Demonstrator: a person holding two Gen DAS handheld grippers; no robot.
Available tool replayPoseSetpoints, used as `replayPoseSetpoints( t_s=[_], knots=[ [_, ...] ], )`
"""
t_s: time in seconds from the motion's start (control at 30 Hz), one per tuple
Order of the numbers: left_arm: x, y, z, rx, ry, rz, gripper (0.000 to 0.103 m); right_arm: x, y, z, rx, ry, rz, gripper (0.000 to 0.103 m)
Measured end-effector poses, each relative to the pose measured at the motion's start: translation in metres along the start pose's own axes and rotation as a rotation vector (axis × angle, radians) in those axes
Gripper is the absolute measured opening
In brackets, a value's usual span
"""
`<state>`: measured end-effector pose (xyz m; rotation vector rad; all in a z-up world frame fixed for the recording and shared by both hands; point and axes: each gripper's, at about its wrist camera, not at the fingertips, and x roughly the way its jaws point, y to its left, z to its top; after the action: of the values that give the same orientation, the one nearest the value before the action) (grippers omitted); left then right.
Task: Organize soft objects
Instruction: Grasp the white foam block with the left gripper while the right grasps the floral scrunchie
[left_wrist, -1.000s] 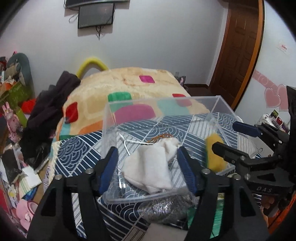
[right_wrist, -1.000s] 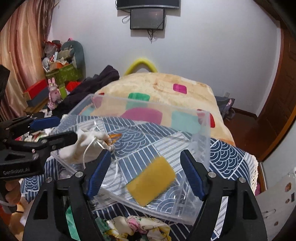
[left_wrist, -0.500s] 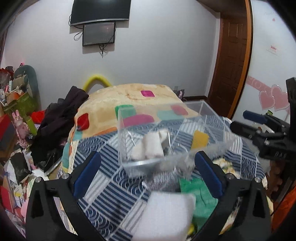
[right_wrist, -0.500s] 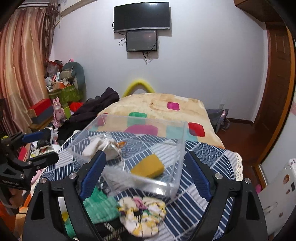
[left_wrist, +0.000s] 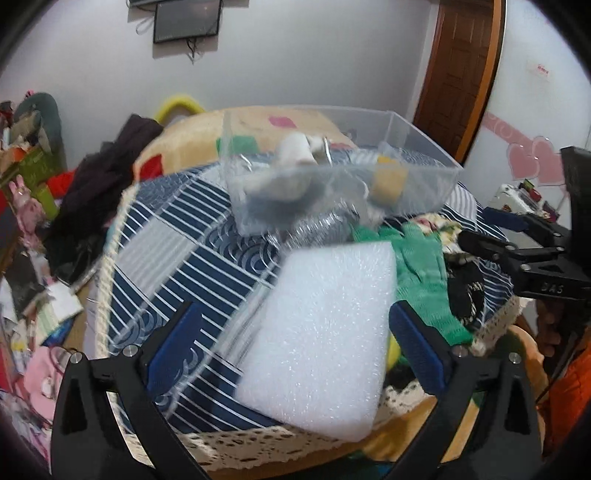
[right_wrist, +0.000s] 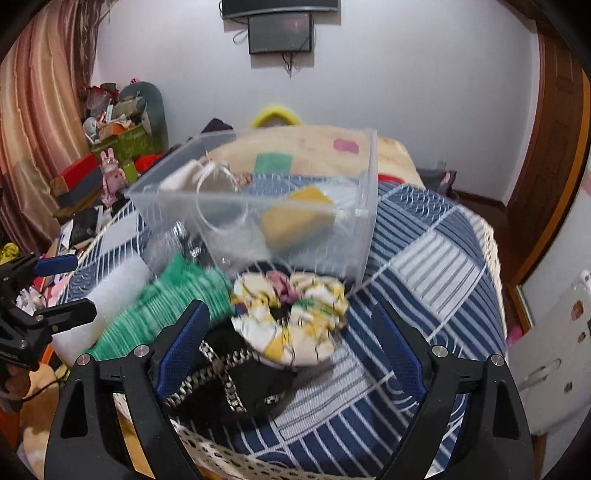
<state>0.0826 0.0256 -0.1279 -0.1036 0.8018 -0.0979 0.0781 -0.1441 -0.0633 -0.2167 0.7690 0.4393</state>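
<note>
A clear plastic bin (left_wrist: 421, 173) (right_wrist: 364, 221) stands on the blue patterned table and holds a white cloth (left_wrist: 295, 149) (right_wrist: 184, 175) and a yellow sponge (left_wrist: 388, 181) (right_wrist: 295, 218). In front of it lie a white foam block (left_wrist: 325, 332) (right_wrist: 114, 291), a green cloth (left_wrist: 421, 269) (right_wrist: 177, 295), a silver scrubber (left_wrist: 317, 229), a floral scrunchie (right_wrist: 291, 314) and a black patterned fabric (right_wrist: 236, 373). My left gripper (left_wrist: 291, 339) is open over the foam block. My right gripper (right_wrist: 288, 343) is open over the scrunchie.
The table (right_wrist: 424, 266) has a lace-trimmed edge (left_wrist: 258, 439). Behind it is a bed with a colourful blanket (right_wrist: 314, 140). Clutter and boxes (right_wrist: 110, 147) stand at the left, dark clothes (left_wrist: 96, 184) lie on the bed's left side, and a wooden door (left_wrist: 461, 74) is at the right.
Both grippers have pulled back and lowered away from the bin toward the table's near edge. The foam block and the scrunchie now lie between the open fingers.
</note>
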Motion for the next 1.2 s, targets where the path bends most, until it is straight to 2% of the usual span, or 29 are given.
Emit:
replayPoseSetpoints(
  t_s=[0.13, 0.2, 0.27, 0.33, 0.37, 0.43, 0.5, 0.6, 0.83, 1.2],
  knots=[
    [0.016, 0.001, -0.005, -0.004, 0.047, 0.016, 0.103, 0.001, -0.004, -0.006, 0.016, 0.002, -0.005, 0.087],
    [0.022, 0.005, -0.007, -0.023, 0.056, 0.0, 0.103, 0.002, -0.007, -0.005, 0.026, -0.002, 0.001, 0.086],
    [0.025, 0.013, -0.008, -0.069, 0.06, -0.043, 0.103, 0.003, -0.009, -0.005, 0.033, -0.006, 0.005, 0.078],
    [0.026, 0.02, -0.009, -0.1, 0.058, -0.074, 0.102, 0.006, -0.01, -0.006, 0.04, 0.007, 0.021, 0.062],
    [0.026, 0.022, -0.01, -0.107, 0.05, -0.082, 0.1, 0.008, -0.01, -0.007, 0.046, 0.018, 0.034, 0.058],
    [0.025, 0.025, -0.012, -0.119, 0.034, -0.093, 0.081, 0.011, -0.009, -0.011, 0.049, 0.035, 0.051, 0.042],
    [0.023, 0.028, -0.012, -0.133, 0.032, -0.131, 0.081, 0.011, -0.007, -0.013, 0.046, 0.044, 0.066, 0.032],
    [0.018, 0.026, -0.012, -0.121, 0.01, -0.085, 0.081, 0.005, -0.006, -0.014, 0.036, 0.025, 0.061, 0.023],
    [-0.005, 0.021, -0.005, -0.07, -0.07, -0.002, 0.081, -0.024, -0.013, -0.009, 0.049, -0.068, 0.016, 0.019],
    [-0.041, 0.026, 0.028, -0.077, -0.21, 0.057, 0.081, -0.063, -0.015, 0.019, 0.058, -0.219, 0.0, 0.019]
  ],
)
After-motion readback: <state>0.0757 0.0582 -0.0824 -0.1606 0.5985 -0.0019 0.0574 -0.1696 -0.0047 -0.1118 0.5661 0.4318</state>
